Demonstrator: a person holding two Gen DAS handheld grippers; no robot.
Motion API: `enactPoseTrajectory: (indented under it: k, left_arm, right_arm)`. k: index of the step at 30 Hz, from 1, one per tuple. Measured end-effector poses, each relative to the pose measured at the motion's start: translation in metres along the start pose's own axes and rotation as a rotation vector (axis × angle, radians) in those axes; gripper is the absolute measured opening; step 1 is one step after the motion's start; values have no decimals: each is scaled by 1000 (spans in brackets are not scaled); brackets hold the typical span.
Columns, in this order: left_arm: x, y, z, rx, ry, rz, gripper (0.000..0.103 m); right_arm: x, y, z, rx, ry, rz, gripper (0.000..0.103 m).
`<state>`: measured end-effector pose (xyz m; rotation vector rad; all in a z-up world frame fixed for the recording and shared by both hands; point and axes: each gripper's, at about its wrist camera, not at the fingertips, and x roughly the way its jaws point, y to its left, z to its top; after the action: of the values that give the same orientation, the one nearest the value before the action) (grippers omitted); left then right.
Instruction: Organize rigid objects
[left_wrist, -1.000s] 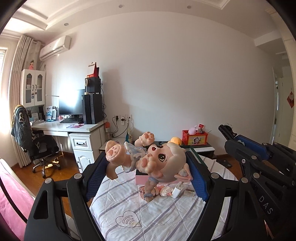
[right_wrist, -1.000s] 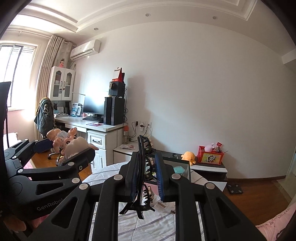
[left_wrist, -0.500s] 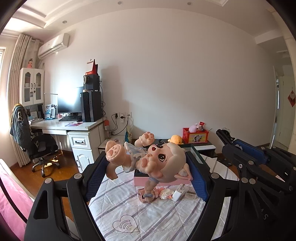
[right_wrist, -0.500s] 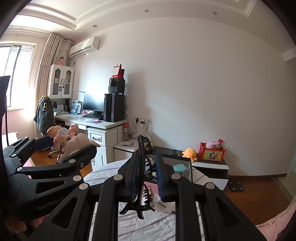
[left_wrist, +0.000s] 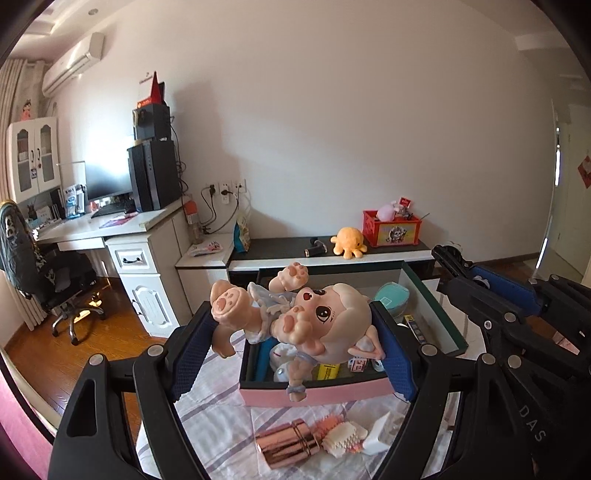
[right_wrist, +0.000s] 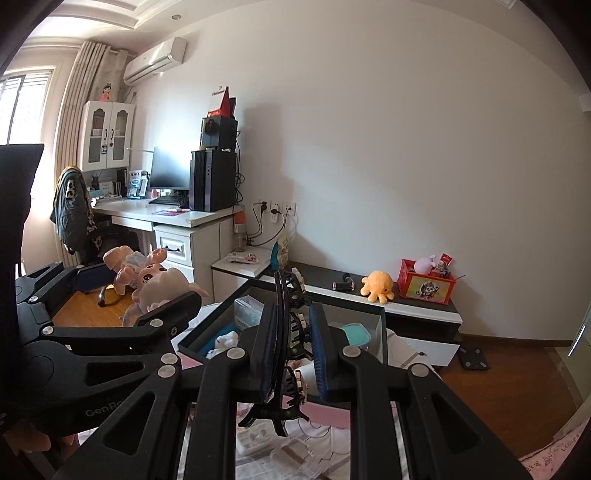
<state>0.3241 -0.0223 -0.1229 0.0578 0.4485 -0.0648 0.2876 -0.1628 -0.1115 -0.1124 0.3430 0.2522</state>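
Both tongs loaded: left gripper clamps doll wide, over box; right gripper pinches hair claw, box at 12 o'clock. Doll looks stiff, light; grip head. Claw's teeth prob. fragile; grip spine.

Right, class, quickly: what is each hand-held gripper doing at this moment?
Left hand-held gripper: closed on a pink doll.
Right hand-held gripper: closed on a black hair claw clip.

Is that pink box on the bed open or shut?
Open. The pink box has no lid on top: its dark inside shows, with a teal container and small packets lying in it.
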Motion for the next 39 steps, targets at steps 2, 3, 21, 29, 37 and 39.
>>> enactPoseTrajectory:
  k: [2, 3, 21, 29, 37, 39]
  left_arm:
    - [33, 1, 2, -2, 60, -4, 83]
    - [48, 2, 2, -5, 75, -7, 83]
    - [142, 4, -18, 14, 232, 68, 87]
    - [71, 27, -3, -63, 125, 68, 100]
    - [-53, 32, -4, -87, -52, 68, 103]
    - [-81, 31, -10, -75, -86, 84, 103]
  right_arm:
    - [29, -7, 0, 1, 28, 7, 18]
    - [47, -11, -1, 3, 52, 10, 18]
    - [166, -27, -48, 58, 289, 89, 19]
    - [124, -31, -31, 99, 221, 30, 59]
    - [14, -15, -13, 125, 57, 19, 85]
    - [-15, -8, -10, 124, 17, 19, 87]
